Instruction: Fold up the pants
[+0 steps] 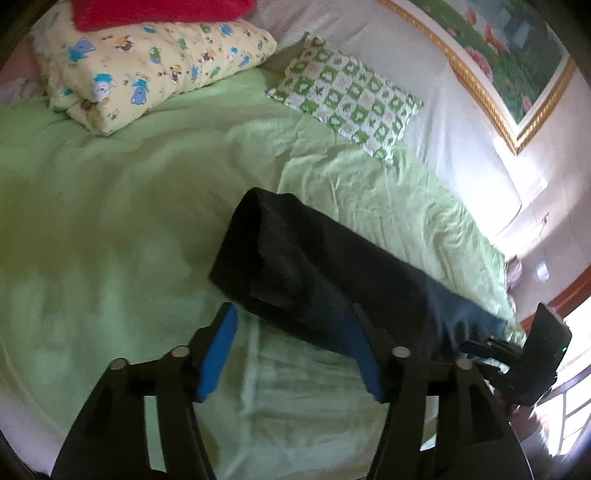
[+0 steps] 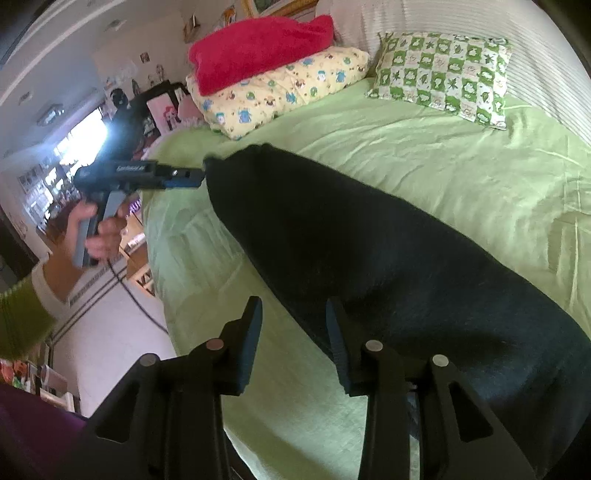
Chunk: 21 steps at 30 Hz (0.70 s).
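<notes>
Dark folded pants (image 1: 314,266) lie as a long band across the green bed sheet (image 1: 110,221). My left gripper (image 1: 291,314) stands open at one narrow end, its blue pads wide apart with the cloth's corner between them and not pinched. The right wrist view shows the same pants (image 2: 369,251) running away from my right gripper (image 2: 293,304). That gripper is open over bare sheet, with the pants' edge beside its right finger. A hand holds the left gripper (image 2: 195,177) just off the far end of the pants. The right gripper (image 1: 476,347) shows at the other end.
A yellow cartoon pillow (image 1: 147,62) with a red blanket (image 1: 159,11) on top and a green checked pillow (image 1: 351,99) sit at the head of the bed. A gold-framed picture (image 1: 498,74) hangs on the wall. The bed's edge drops to a white floor (image 2: 103,332).
</notes>
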Motion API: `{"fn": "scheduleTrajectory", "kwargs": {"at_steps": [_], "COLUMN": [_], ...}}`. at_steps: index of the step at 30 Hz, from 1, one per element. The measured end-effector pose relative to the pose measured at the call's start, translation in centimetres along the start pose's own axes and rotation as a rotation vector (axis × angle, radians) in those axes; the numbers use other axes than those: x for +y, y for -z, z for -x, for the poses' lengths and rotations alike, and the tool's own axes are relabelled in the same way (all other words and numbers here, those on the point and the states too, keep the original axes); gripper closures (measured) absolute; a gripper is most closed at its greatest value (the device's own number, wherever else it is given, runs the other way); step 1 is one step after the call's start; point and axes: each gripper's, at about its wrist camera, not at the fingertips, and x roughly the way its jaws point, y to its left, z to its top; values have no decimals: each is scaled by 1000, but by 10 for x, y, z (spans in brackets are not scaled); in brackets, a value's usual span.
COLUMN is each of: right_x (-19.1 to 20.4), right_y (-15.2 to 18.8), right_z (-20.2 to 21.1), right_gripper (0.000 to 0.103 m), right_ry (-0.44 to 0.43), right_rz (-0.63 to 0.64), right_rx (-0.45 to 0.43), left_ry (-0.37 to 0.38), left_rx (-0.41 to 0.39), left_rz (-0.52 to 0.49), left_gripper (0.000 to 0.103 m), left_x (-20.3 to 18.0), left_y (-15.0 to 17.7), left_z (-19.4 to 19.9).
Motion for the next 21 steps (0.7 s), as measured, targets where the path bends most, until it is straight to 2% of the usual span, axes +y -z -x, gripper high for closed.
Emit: {"fn": "scheduleTrajectory", "kwargs": {"at_steps": [3, 7, 15, 21], "right_x": [-5, -17, -53, -82], "right_y": [-2, -6, -16, -40], "right_z": [6, 14, 30, 27], "right_gripper": [65, 65, 65, 65], "right_ry": [-6, -3, 12, 17], "right_rz": [-34, -88, -213, -289], "right_rx": [-27, -58, -119, -135], "left_ry": [17, 11, -12, -26], "left_rx": [-25, -20, 26, 60], "left_rz": [43, 84, 104, 123], "left_gripper": [38, 38, 36, 36], "left_x": [-5, -10, -17, -11], "left_y": [3, 7, 16, 14], "left_z": [5, 0, -23, -41]}}
